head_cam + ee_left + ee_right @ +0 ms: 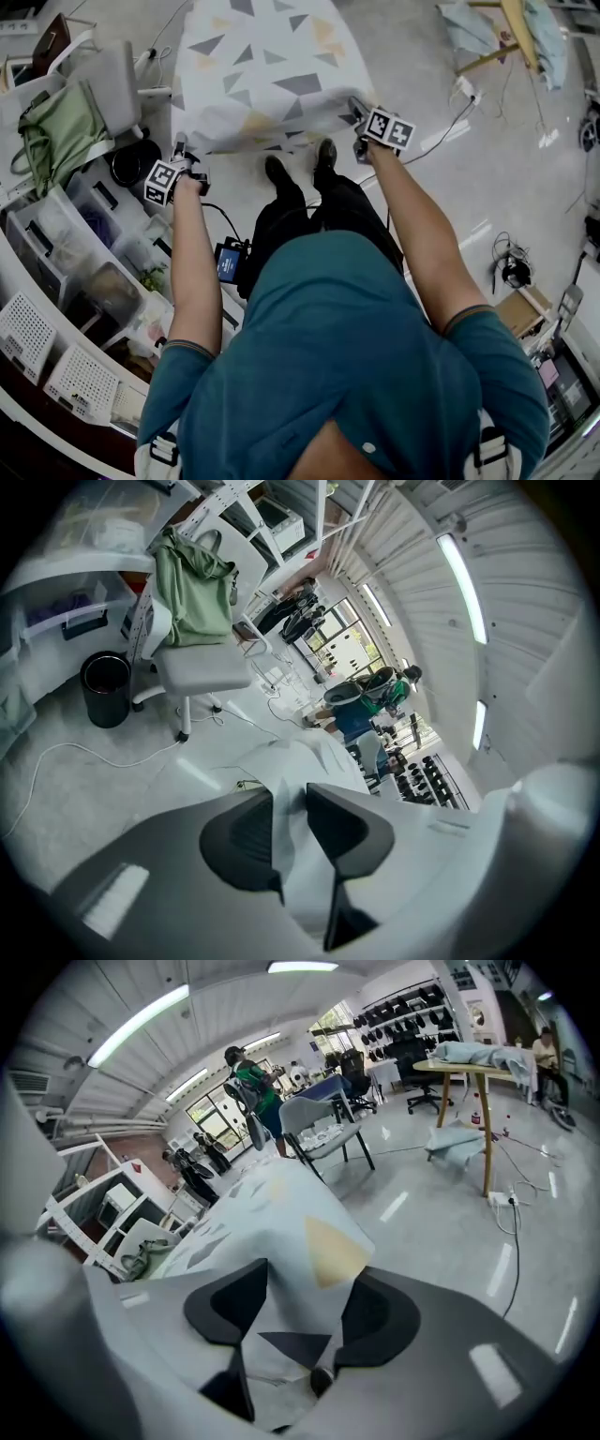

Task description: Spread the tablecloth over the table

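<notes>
Head view: the triangle-patterned tablecloth point(262, 66) covers the desk, its long axis running away from the person and its near edge draping toward their feet. The left hand-held gripper point(181, 145) and right hand-held gripper point(358, 108) sit at the near corners, jaws apart with cloth loose between them, probably letting the cloth settle
</notes>
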The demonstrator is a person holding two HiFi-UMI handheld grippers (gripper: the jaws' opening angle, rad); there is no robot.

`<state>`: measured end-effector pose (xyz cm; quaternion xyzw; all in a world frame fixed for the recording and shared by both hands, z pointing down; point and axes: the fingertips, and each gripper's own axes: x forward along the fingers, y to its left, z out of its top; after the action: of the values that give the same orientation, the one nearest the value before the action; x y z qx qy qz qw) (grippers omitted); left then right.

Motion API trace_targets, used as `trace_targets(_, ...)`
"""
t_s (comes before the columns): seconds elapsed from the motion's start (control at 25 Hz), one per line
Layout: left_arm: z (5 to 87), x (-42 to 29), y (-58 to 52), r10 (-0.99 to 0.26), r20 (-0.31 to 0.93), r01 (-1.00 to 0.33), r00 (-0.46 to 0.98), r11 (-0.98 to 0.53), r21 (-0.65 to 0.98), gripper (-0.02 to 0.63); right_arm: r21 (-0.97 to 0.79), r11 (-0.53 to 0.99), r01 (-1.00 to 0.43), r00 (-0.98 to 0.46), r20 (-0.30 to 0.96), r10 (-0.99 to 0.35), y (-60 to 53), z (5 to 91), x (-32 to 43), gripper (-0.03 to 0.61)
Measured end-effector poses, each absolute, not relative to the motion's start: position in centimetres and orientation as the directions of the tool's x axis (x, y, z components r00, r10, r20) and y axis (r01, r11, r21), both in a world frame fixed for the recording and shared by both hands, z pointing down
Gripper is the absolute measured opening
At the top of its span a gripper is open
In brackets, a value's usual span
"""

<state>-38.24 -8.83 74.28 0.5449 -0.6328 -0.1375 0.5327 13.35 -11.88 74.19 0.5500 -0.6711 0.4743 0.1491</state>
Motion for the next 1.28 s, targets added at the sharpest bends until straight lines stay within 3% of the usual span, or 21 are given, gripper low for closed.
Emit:
trace_targets(0.28,77.7,-38.0,-6.6,-0.727,0.667,-0.662,0.166,0.419,0.621,0.189,-0.297,-0.099,-0.95,-0.213,0.844,-0.492,-9.6,76.8,15.6,0.215)
trace_targets(0.36,77.4,-38.5,-6.0,-0.735,0.661,-0.664,0.152,0.42,0.619,0.14,-0.292,-0.081,-0.953,-0.214,0.838,-0.501,-9.7,76.2,15.6,0.213)
trace_targets(0.6,74.0,-39.2,-7.1,-0.778,0.607,-0.73,0.162,0.319,0.605,0.11,-0.273,0.012,-0.962,-0.236,0.804,-0.546,-11.7,73.6,14.7,0.213)
trace_targets(0.76,69.1,-38.5,-10.0,-0.842,0.502,-0.755,0.196,0.197,0.626,0.102,-0.264,0.117,-0.957,-0.28,0.748,-0.602,-13.7,69.9,12.3,0.213)
trace_targets(1.04,57.6,-35.4,-14.7,-0.905,0.278,-0.798,0.322,-0.102,0.593,0.024,-0.28,0.364,-0.888,-0.459,0.537,-0.708,-17.1,59.6,5.6,0.199)
trace_targets(1.12,53.9,-34.3,-15.4,-0.906,0.219,-0.809,0.362,-0.189,0.557,0.001,-0.25,0.44,-0.863,-0.505,0.473,-0.722,-17.5,56.0,3.7,0.165)
trace_targets(1.24,48.9,-32.9,-15.8,-0.897,0.152,-0.823,0.416,-0.299,0.484,-0.003,-0.195,0.53,-0.825,-0.562,0.382,-0.734,-17.5,50.5,1.3,0.031)
trace_targets(1.28,47.5,-32.5,-15.7,-0.891,0.136,-0.826,0.432,-0.331,0.457,-0.003,-0.178,0.558,-0.81,-0.582,0.352,-0.733,-17.3,48.8,0.5,0.02)
